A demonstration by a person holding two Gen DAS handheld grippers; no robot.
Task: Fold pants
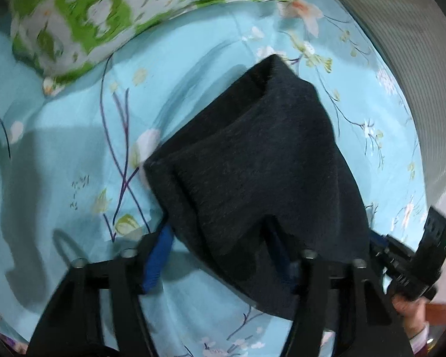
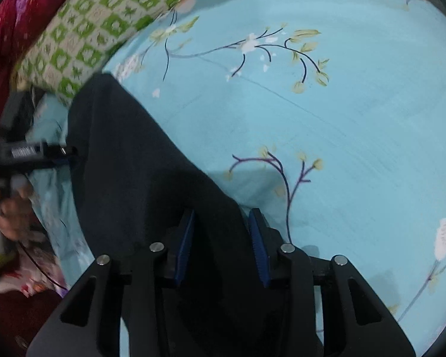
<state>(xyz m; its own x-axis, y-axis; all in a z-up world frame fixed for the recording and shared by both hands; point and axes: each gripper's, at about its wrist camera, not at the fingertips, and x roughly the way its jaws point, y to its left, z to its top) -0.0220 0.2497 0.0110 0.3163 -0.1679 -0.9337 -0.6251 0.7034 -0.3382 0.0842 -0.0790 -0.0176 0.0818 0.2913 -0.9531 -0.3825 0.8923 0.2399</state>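
Observation:
Dark navy pants [image 1: 252, 160] lie bunched on a light blue floral bedsheet [image 1: 74, 148]. My left gripper [image 1: 220, 244] has its blue-padded fingers [image 1: 159, 255] apart, with the near edge of the pants draped between them and over the right finger. In the right wrist view the pants [image 2: 139, 184] run from the pillow down between my right gripper's [image 2: 221, 244] blue pads [image 2: 185, 244], which stand apart around the cloth. The right gripper also shows at the right edge of the left wrist view [image 1: 413, 261], and the left gripper at the left edge of the right wrist view [image 2: 29, 154].
A green-and-white patterned pillow [image 1: 104, 15] lies at the head of the bed, also in the right wrist view [image 2: 98, 29]. A red floral blanket [image 2: 12, 23] is beyond it. A grey ribbed surface [image 1: 401, 44] borders the bed on the right.

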